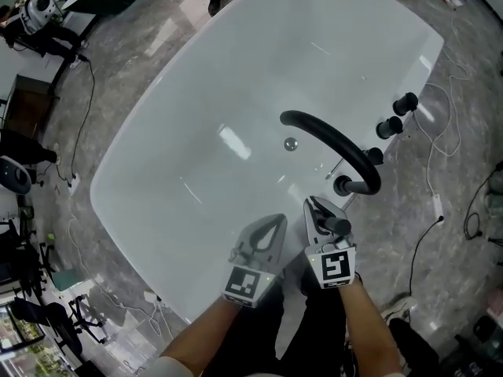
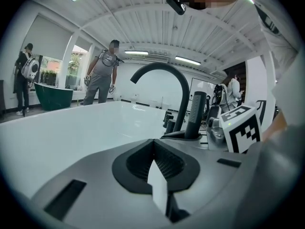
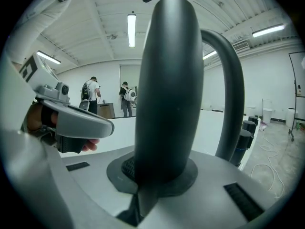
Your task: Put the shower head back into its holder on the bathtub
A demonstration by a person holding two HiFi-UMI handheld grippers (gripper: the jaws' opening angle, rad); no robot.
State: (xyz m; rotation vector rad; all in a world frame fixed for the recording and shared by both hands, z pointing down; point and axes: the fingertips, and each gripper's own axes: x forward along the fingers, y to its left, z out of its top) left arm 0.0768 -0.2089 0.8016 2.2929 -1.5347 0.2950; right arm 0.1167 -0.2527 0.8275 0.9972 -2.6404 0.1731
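Observation:
My right gripper (image 1: 322,214) is shut on the black stick-shaped shower head (image 1: 339,226), over the near rim of the white bathtub (image 1: 196,234). In the right gripper view the shower head (image 3: 167,94) stands upright between the pads and fills the middle. The black arched faucet (image 1: 334,144) rises from the rim just beyond it. My left gripper (image 1: 275,225) hovers beside the right one, shut with nothing in it; in its own view its jaws (image 2: 153,163) meet, and the shower head (image 2: 195,114) shows to the right. I cannot pick out the holder.
Several black knobs (image 1: 388,126) line the tub rim right of the faucet. The drain (image 1: 291,144) sits in the tub floor. White and black cables (image 1: 440,140) trail on the grey floor at right. People (image 2: 102,75) stand beyond the tub's far end.

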